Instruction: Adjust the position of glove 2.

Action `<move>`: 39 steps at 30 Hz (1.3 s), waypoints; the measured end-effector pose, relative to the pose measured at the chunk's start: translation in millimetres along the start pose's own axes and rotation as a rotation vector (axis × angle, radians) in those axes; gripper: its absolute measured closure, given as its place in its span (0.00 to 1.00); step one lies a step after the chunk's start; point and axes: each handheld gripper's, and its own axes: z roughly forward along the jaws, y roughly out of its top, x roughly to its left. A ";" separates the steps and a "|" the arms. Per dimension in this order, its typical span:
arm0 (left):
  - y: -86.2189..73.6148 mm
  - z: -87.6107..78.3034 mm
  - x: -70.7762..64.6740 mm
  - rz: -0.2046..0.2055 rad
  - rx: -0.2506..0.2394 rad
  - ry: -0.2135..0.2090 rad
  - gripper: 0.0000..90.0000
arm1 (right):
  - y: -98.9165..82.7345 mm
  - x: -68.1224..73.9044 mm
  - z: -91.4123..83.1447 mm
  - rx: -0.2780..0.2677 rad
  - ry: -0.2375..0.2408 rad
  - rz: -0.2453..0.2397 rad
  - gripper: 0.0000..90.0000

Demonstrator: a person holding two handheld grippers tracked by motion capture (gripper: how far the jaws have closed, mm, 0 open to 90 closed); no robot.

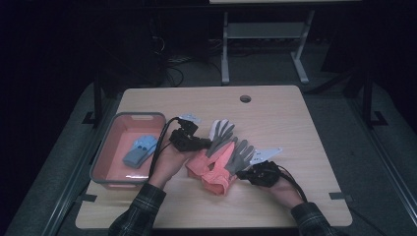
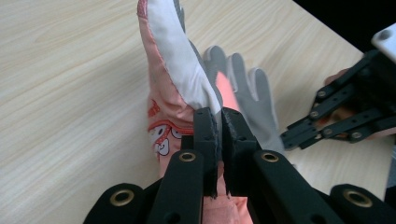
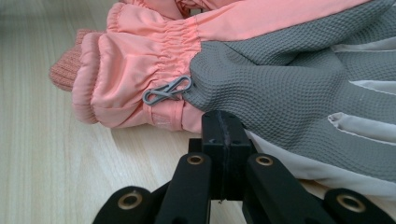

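Note:
Two pink gloves with grey palms lie side by side mid-table. My left gripper [image 1: 206,143] is shut on the edge of the left glove [image 1: 219,136]. In the left gripper view my own gripper [image 2: 219,116] pinches that glove's [image 2: 173,60] pink and white fabric and holds it up on edge. The right glove [image 1: 239,155] lies flat, palm up. My right gripper [image 1: 242,173] is shut, its tips against that glove's near edge. In the right gripper view the closed tips of my gripper [image 3: 225,122] meet the grey palm [image 3: 280,79] just beside the pink cuff [image 3: 135,70], and no fabric shows between them.
A grey-rimmed pink tray [image 1: 102,164] stands at the table's left with a blue glove [image 1: 140,150] in it. The wooden table [image 1: 285,123] has a cable hole [image 1: 245,98] near its far edge. A small grey clip [image 3: 167,91] hangs at the right glove's cuff.

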 end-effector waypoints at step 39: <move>3.4 52.7 -69.5 0.119 0.067 -0.194 1.00 | -6.0 -3.6 -9.6 0.018 -0.014 0.010 1.00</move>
